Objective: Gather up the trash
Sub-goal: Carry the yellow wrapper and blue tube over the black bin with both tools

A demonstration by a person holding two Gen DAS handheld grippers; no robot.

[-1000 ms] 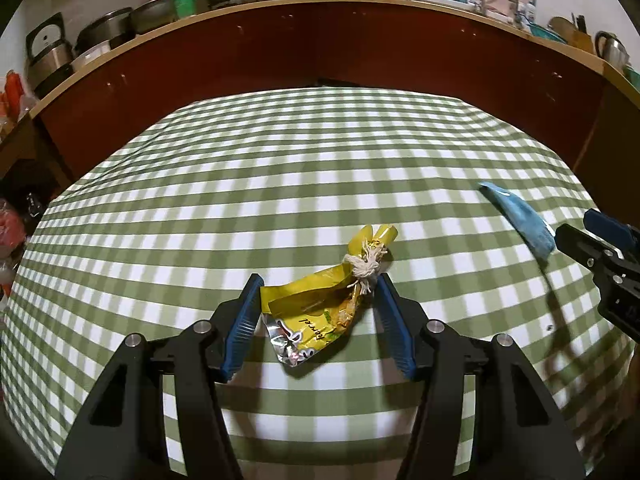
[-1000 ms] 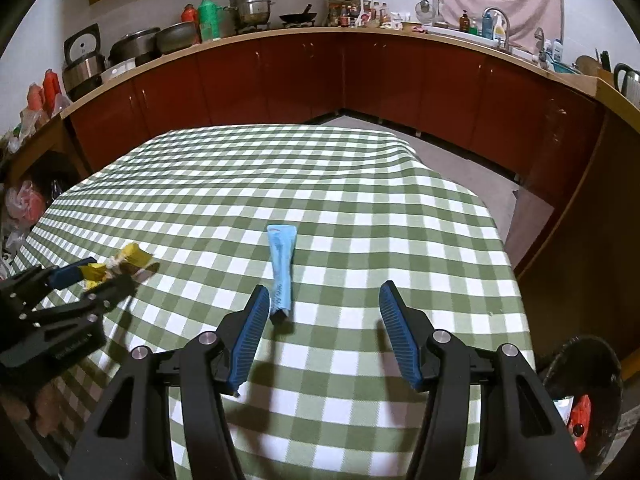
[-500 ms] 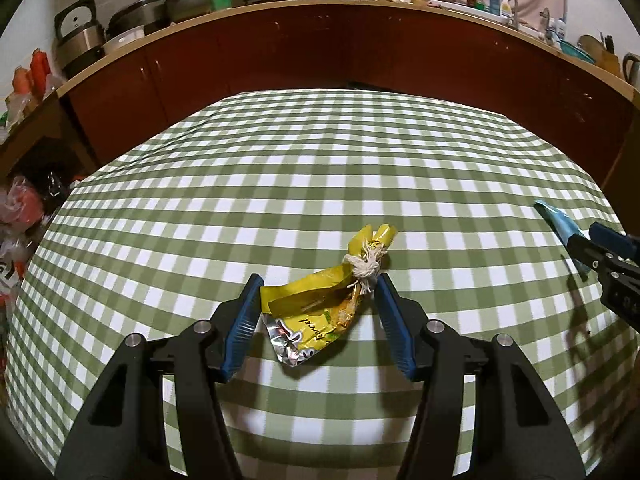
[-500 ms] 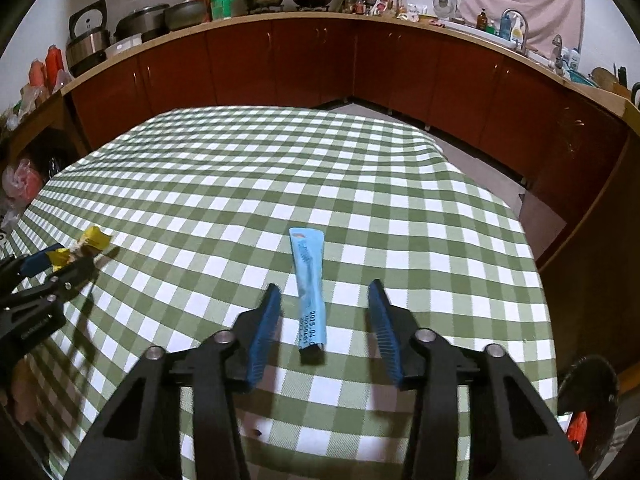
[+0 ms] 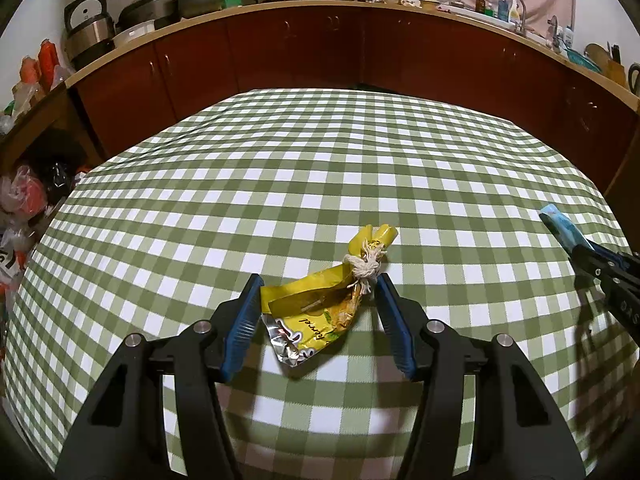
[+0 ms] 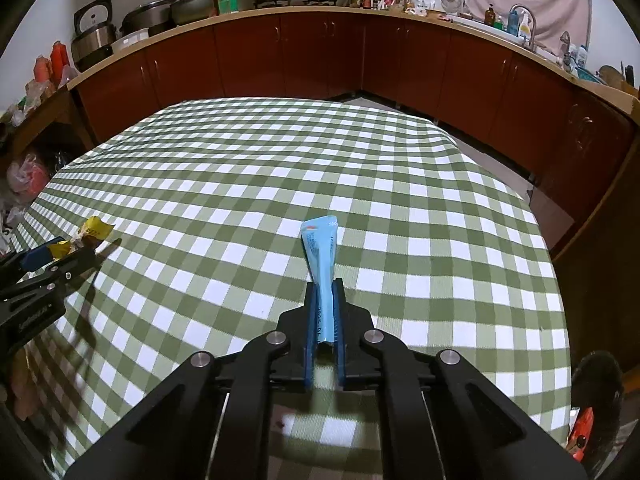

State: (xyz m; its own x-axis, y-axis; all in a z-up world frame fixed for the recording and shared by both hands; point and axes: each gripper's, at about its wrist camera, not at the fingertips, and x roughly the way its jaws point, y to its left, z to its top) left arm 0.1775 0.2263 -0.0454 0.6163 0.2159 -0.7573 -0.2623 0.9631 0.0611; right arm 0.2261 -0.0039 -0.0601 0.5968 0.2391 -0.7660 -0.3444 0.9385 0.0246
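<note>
A crumpled yellow snack wrapper point(image 5: 320, 308), tied with white string, hangs between the blue pads of my left gripper point(image 5: 318, 280), which is shut on it just above the green checked tablecloth point(image 5: 320, 160). My right gripper point(image 6: 325, 284) is shut on the lower end of a slim blue sachet point(image 6: 322, 252), whose wider top sticks out forward over the cloth. In the left wrist view the blue sachet point(image 5: 560, 226) and the right gripper point(image 5: 580, 248) show at the right edge. In the right wrist view the yellow wrapper point(image 6: 94, 228) and the left gripper point(image 6: 60, 252) show at the far left.
A dark bin point(image 6: 596, 392) with something red beside it stands on the floor past the table's right edge. Brown cabinets point(image 6: 320, 56) with pots and bottles on top curve round behind the table. Plastic bags point(image 5: 24, 196) are piled at the left.
The right jaws have closed from wide apart onto the blue sachet, which stood between them. The left gripper has drifted sideways over the cloth, keeping the yellow wrapper.
</note>
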